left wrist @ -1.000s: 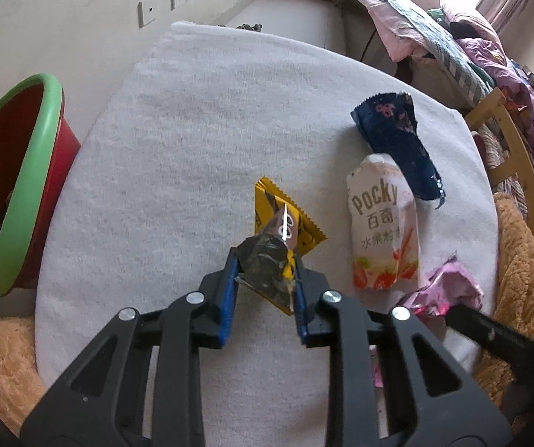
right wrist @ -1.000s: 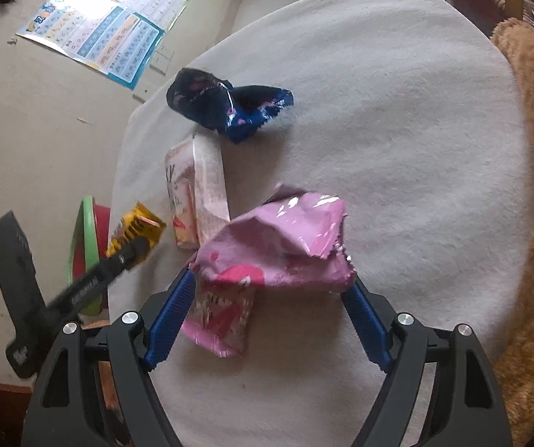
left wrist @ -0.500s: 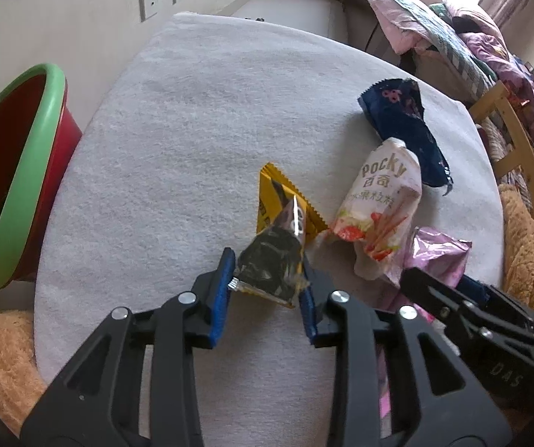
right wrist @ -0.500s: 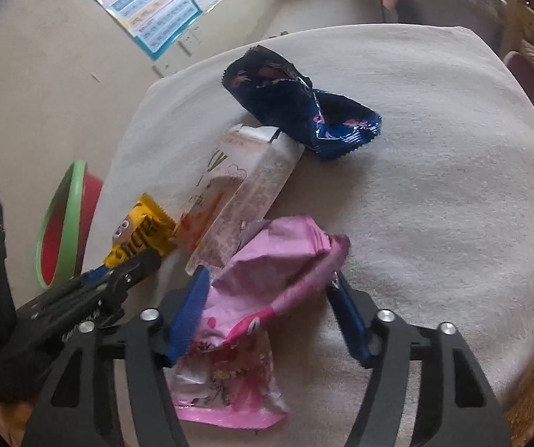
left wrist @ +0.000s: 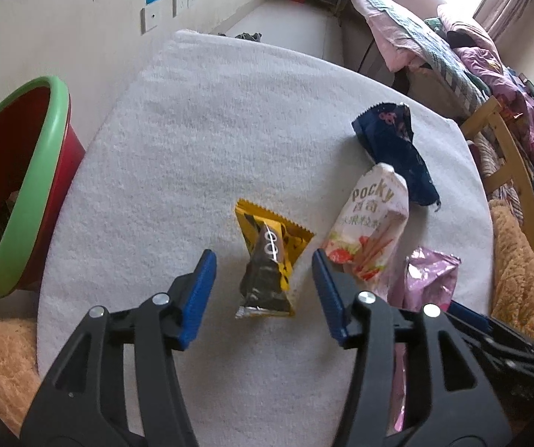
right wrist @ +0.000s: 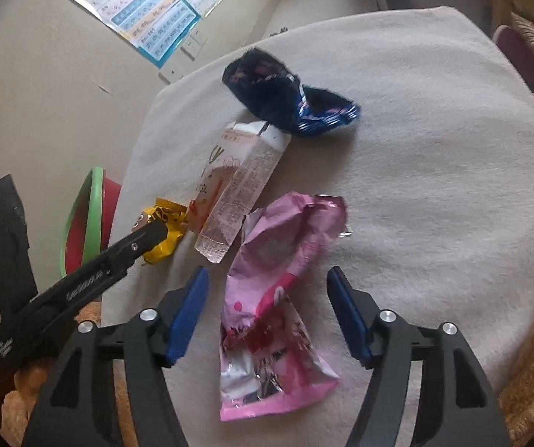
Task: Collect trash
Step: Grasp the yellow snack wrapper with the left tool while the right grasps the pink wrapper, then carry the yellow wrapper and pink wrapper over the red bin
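My left gripper (left wrist: 263,287) has just been opening; its jaws stand about half wide, and the yellow wrapper (left wrist: 268,260) lies between them on the white cloth (left wrist: 211,141), touching neither pad; I hold nothing there; my right gripper (right wrist: 265,313) has jaws that have just been opening too; the pink bag (right wrist: 278,298) lies loose between them, and the pads do not press it, so that hand is empty as well

From the yellow wrapper, in the left view, the Pocky box (left wrist: 373,223) is at three o'clock, just beside it; the dark blue wrapper (left wrist: 397,149) is at one o'clock, touching the top of the box; the pink bag is at four o'clock; the red bin (left wrist: 13,186) with the green rim sits at nine o'clock, off the edge of the cloth, well apart from all the trash

I think the job is mostly still to do; four bits of trash lie on the cloth; something dark sits inside the bin, but I cannot tell what; so I must still grab each piece, carry it over to nine o'clock and drop it in the bin; the wrappers are thin and crinkly, so I guess they may slip from my pads
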Motion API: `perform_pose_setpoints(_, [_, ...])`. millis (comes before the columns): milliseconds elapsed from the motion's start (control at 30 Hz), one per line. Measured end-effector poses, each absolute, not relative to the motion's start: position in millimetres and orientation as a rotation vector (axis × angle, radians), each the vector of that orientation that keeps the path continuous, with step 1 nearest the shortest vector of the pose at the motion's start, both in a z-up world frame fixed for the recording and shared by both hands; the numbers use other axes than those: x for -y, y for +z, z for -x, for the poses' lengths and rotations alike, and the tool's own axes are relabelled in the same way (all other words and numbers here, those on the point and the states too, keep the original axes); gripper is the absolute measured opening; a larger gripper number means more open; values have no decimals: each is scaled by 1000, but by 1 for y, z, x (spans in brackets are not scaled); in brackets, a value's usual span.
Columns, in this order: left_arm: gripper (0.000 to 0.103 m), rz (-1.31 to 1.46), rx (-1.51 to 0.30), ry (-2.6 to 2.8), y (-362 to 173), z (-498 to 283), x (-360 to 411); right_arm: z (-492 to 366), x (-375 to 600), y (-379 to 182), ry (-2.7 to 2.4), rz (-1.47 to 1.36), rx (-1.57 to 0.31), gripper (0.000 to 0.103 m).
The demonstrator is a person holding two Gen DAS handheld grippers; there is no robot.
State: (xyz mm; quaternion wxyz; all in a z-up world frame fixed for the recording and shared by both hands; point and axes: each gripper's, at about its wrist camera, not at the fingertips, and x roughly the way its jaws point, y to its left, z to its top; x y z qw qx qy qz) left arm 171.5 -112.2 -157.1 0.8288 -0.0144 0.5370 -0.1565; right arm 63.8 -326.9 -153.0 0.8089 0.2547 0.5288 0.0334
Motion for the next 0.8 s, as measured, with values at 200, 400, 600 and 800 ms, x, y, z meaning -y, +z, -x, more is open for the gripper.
perform_pose_setpoints(200, [27,-14,-1170,-330,-168,-177,122,-67,318,-157,61,-489,-1150,65])
perform_pose_setpoints(400, [22,-14,-1152,-329,-165,-171,117,-72,303,-158,65,-399,-1151,65])
perform_pose_setpoints(600, [22,-4,-1143,-310,-163,-166,108,-72,305,-161,56,-402,-1153,65])
perform_pose_setpoints(800, [22,-14,-1112,-304,-155,-163,108,-74,303,-163,55,-389,-1156,65])
